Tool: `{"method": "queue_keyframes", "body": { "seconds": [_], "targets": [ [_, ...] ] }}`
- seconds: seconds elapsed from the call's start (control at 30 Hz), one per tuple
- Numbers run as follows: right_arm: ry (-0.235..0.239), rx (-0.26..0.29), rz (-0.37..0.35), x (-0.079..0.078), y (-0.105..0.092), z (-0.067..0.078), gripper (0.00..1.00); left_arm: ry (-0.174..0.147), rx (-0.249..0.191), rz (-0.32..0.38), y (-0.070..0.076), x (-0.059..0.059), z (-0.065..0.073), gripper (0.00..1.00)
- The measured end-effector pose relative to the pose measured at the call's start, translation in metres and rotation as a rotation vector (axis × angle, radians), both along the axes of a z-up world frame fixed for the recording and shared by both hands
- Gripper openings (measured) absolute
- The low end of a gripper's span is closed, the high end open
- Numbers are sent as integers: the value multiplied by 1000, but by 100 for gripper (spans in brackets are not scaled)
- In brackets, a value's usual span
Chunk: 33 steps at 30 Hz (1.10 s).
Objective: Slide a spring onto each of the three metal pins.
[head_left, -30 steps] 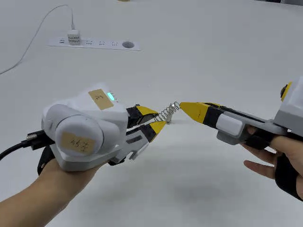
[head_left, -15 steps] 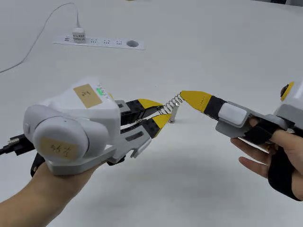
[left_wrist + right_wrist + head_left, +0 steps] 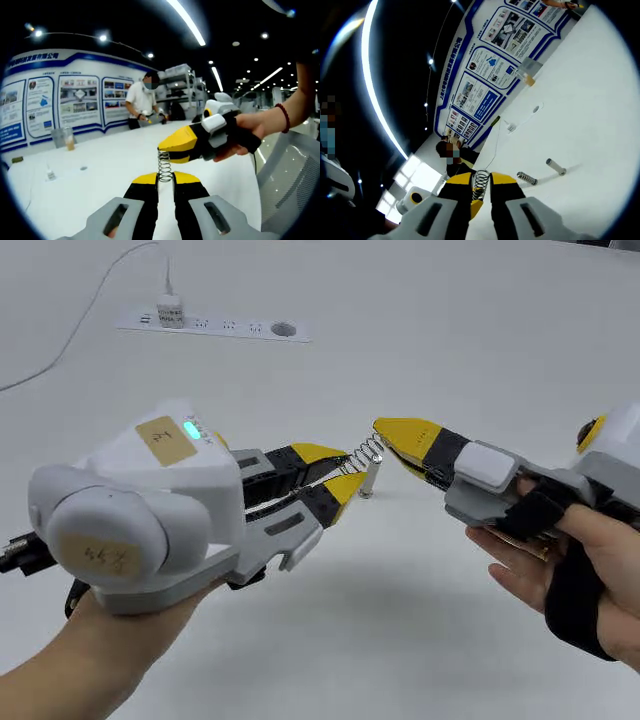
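A small metal spring [image 3: 368, 452] spans the gap between my two grippers above the white table. My left gripper [image 3: 340, 472] has its yellow-tipped jaws shut on the spring's [image 3: 165, 167] lower end; I cannot tell whether a pin is inside it. My right gripper [image 3: 392, 436] comes in from the right and is shut on the spring's [image 3: 480, 185] other end. A bare metal pin [image 3: 368, 480] stands on the table just behind the jaws. The right gripper view also has a pin wearing a spring [image 3: 526, 178] lying on the table beside a bare pin [image 3: 555, 166].
A white power strip [image 3: 215, 326] with a plugged-in charger and cable lies at the table's far left. People stand at the far end of the room near shelving [image 3: 142, 100]. Wall posters [image 3: 75, 102] hang behind the table.
The right gripper has drawn in closer to the left one and its tip has lifted a little. The spring stays held between both grippers throughout.
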State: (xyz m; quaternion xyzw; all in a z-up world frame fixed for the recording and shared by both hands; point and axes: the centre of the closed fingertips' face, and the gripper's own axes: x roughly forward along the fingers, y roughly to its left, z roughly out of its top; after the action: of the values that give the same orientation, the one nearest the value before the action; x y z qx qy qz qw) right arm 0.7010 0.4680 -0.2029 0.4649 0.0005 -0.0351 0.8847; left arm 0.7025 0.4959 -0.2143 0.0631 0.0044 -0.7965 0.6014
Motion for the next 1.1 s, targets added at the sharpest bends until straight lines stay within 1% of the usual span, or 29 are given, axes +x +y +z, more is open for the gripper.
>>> {"method": "queue_keyframes", "body": {
  "seconds": [0.1,0.23,0.4,0.47,0.53,0.67,0.73,0.8,0.83,0.93,1.0,1.03,1.1],
  "targets": [
    [-33,74,-1,0,1,2,12,5,-7,0,0,0,3,10],
    [-50,94,-3,1,0,3,11,6,-8,3,0,0,4,10],
    [-55,86,1,2,1,5,11,10,0,7,0,0,4,11],
    [-50,68,2,2,1,5,11,17,9,5,0,0,3,11],
    [-42,45,3,2,2,5,11,13,20,4,0,0,1,11],
    [-20,2,5,3,2,4,11,14,50,0,0,0,-4,15],
    [-9,-28,4,2,1,3,11,13,64,1,1,1,-7,17],
    [11,-73,-7,2,-2,1,11,14,82,0,2,1,-11,20],
    [20,-92,-9,1,-3,1,11,18,99,7,2,2,-13,21],
    [56,-165,-21,0,-8,0,11,15,128,18,4,5,-19,25],
    [65,-197,-27,0,-11,0,11,12,138,22,6,7,-22,27],
    [74,-224,-29,0,-13,1,11,14,148,32,7,9,-23,28],
    [76,-262,-38,0,-16,3,11,13,163,40,8,12,-26,31]
  ]
}}
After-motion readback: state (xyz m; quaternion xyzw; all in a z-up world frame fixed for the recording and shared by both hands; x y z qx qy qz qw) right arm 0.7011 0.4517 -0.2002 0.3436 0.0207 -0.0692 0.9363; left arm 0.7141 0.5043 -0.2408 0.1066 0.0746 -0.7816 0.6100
